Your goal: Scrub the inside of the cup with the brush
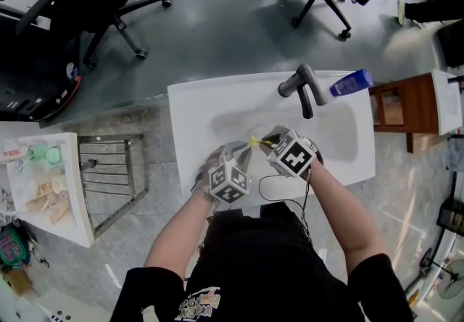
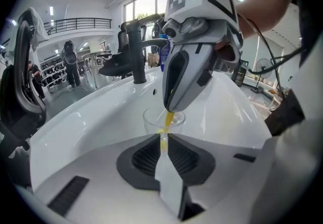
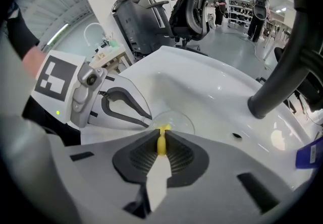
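At the lower middle of the left gripper view, the left tongs (image 2: pixel 162 140) pinch narrowly on the near wall of the clear cup (image 2: pixel 150 119), which sits in the white sink (image 2: pixel 91 112). Just beyond, the right tongs (image 3: pixel 160 137) clamp the yellow brush (image 2: pixel 168 116), which dips into the cup. The step probably goes best with the cup pinned steady and short strokes round the wall, clear of the faucet (image 2: pixel 135 51) behind.

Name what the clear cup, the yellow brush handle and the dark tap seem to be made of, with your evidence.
Clear cup: glass or clear plastic, glossy; the white basin shows through it.
Yellow brush handle: probably plastic, smooth, uniform colour.
Dark tap: likely metal with a matt dark coating; only dull highlights.
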Demonstrator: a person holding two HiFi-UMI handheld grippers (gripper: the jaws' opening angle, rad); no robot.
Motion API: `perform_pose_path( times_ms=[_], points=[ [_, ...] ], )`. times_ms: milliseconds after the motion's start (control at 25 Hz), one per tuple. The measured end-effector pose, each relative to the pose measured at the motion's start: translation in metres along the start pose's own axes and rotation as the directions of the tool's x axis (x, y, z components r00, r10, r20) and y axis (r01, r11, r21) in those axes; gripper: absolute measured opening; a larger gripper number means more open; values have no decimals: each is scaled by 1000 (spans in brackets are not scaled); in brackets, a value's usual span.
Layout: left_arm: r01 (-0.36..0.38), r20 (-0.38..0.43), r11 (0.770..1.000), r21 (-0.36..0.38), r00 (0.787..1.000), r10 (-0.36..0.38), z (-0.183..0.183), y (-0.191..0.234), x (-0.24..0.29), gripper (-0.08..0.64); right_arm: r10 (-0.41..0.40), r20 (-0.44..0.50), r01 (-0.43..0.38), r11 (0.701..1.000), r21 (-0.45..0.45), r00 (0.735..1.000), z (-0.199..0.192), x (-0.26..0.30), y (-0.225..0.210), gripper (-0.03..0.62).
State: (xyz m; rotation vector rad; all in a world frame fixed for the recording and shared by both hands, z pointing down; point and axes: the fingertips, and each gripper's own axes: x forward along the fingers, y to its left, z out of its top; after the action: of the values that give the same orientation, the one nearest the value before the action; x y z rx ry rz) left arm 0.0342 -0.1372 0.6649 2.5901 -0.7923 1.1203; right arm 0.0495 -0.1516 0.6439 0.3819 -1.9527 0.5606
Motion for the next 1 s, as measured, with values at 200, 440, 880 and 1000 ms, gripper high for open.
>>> perform_pose_path(
  times_ms=[200,440,880,1000],
  points=[
    [2,-3,1000,1,1000,-2,0,-1,0,41,-24,15,24,1000,-1,1000,4,0,-6,35],
    [3,-4,1000,3,1000,-3,-1,-1,1,41,-74,-6,73,996,-44,997,5,2,-13,35],
    [-2,-7,1000,5,1000,2,-1,0,2,41,-119,-68,110,985,-131,991,-5,4,-24,37],
    [-2,-10,1000,6,1000,2,-2,0,1,41,-122,-100,104,980,-167,988,-11,5,-23,35]
  ],
)
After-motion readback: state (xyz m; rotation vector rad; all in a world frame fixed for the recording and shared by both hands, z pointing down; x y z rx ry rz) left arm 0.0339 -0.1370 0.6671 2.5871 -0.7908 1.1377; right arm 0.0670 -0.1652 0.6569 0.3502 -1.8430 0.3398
